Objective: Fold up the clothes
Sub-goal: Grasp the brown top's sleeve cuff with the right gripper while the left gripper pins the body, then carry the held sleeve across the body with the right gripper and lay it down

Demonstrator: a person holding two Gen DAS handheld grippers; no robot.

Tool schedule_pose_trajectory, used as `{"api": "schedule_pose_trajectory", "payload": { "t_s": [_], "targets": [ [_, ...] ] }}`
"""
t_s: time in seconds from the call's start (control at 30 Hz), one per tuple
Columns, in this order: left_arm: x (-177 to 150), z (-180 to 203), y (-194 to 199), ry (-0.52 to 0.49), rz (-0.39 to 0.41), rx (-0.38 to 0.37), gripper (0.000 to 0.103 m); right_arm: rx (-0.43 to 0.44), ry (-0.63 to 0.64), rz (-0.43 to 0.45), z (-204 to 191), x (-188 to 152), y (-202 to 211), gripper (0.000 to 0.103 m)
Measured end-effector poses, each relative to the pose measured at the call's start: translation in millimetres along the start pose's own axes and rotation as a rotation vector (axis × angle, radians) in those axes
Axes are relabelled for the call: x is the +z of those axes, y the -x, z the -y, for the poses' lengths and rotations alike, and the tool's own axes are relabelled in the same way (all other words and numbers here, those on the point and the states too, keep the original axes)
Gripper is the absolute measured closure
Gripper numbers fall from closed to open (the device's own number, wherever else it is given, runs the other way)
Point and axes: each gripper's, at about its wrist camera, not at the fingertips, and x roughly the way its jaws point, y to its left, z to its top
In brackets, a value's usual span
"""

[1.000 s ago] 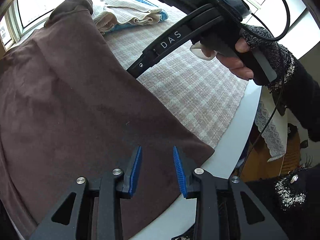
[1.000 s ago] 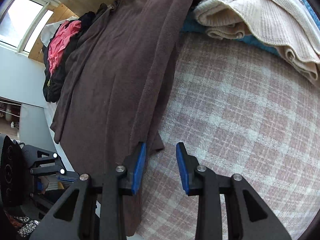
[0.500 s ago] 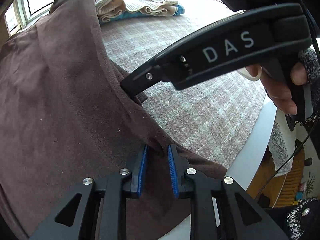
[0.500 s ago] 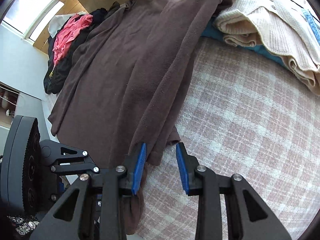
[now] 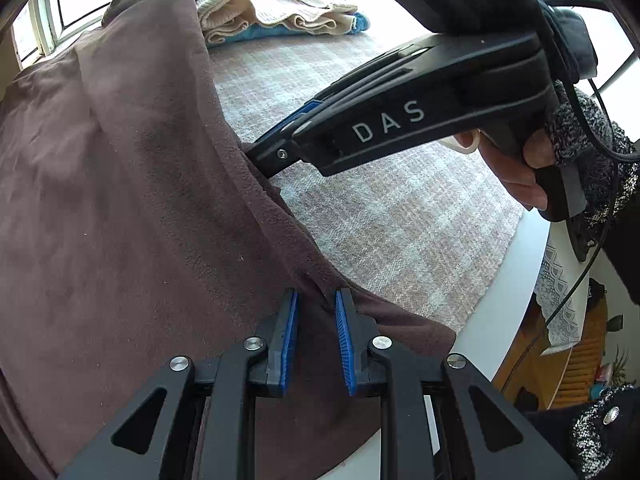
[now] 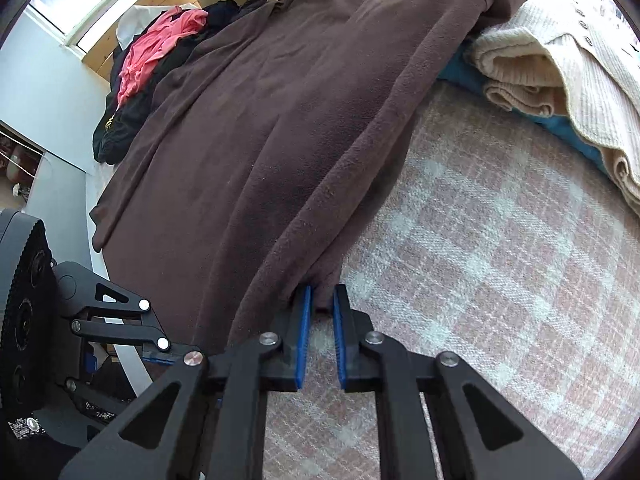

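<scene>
Brown fleece [image 6: 288,128] edge sits between both grippers: left gripper [image 5: 316,304] clamped on it, right gripper [image 6: 320,300] closing on it.

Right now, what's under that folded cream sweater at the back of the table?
A blue garment lies under the cream sweater, only its edge showing. Both rest on the checked cloth. How much else is stacked beneath is covered.

Showing two grippers [image 5: 316,312] [image 6: 320,308], one brown garment [image 6: 280,140], one checked cloth [image 6: 500,280], one folded stack of two knits [image 6: 552,80], one unfolded heap [image 6: 160,60].
</scene>
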Motion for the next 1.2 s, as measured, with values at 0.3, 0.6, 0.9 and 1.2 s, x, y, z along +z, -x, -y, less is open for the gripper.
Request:
{"api": "schedule_pose_trajectory", "payload": {
  "t_s": [0.3,0.6,0.9,1.2],
  "targets": [
    [0.4,-3.1,4.0,0.0,-0.003,-0.018,0.084,-0.122,-0.118,0.136,29.4,-9.7,89.3,0.095],
    [6.1,-2.8,8.7,0.001,-0.036,-0.032,0.083,-0.305,-0.348,0.281,87.2,-46.2,174.2,0.096],
    [66.0,-54.4,92.8,-0.001,0.136,0.028,0.068,-0.285,-0.528,0.361,127.7,-78.7,193.0,0.096],
    [220.1,-145.7,46.8,-0.066,0.13,0.133,0.068,-0.138,-0.437,0.633,60.0,-42.5,279.7,0.096]
  ]
}}
